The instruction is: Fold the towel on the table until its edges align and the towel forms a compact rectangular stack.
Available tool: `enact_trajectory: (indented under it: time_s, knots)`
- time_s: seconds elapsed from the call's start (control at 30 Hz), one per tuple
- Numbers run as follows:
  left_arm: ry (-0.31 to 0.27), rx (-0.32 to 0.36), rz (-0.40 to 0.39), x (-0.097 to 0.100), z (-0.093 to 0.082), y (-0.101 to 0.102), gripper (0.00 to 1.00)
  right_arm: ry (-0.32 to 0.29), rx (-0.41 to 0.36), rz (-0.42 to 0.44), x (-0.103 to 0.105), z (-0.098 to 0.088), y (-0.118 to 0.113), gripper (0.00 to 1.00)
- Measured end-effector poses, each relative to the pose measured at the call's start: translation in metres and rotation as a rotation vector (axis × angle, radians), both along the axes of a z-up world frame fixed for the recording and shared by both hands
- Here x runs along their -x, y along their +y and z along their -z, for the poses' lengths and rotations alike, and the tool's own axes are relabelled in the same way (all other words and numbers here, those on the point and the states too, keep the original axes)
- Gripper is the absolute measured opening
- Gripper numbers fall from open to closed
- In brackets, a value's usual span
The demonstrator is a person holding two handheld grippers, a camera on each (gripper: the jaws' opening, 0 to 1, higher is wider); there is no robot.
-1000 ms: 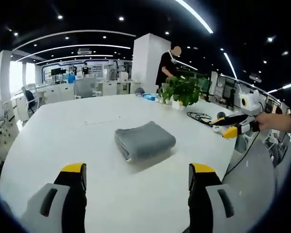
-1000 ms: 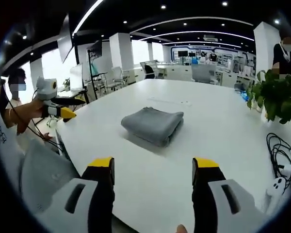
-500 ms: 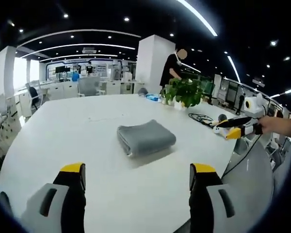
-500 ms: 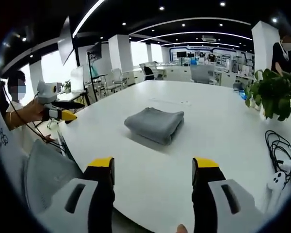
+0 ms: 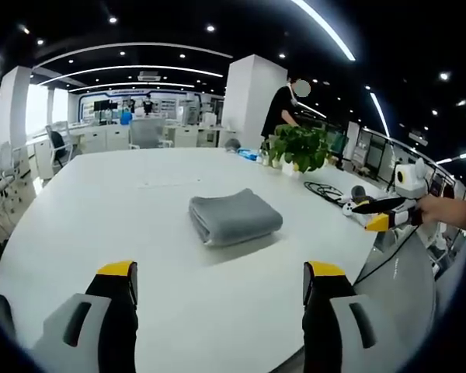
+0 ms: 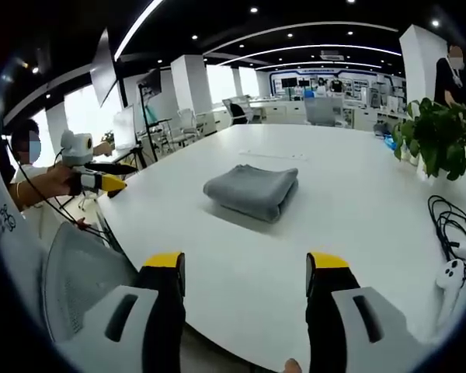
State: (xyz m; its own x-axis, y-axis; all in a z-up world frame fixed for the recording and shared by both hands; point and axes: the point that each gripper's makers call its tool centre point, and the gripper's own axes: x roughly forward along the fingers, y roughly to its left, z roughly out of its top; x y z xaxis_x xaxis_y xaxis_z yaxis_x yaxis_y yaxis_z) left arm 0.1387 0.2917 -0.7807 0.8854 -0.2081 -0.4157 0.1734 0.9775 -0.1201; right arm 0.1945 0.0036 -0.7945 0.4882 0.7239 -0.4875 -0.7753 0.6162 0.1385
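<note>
One gray towel sits folded on a big white table.
It lies ahead of both grippers, left gripper and right gripper, jaws apart and holding nothing. A green plant stands beyond, in a bright office.

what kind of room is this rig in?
Likely an open-plan office or lab: a big white table holding a folded grey towel, rows of desks and chairs behind, a potted plant, strip ceiling lights.

left gripper view: table edge | right gripper view: opposite edge | shared: towel
</note>
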Motion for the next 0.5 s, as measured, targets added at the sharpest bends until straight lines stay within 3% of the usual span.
enact_trajectory:
  time_s: [0.5]
  knots:
    - [0.012,0.005,-0.011,-0.0030,0.0021,0.0053,0.90,0.007,-0.006,-0.016,-0.0047,0.0004,0.0062,0.61]
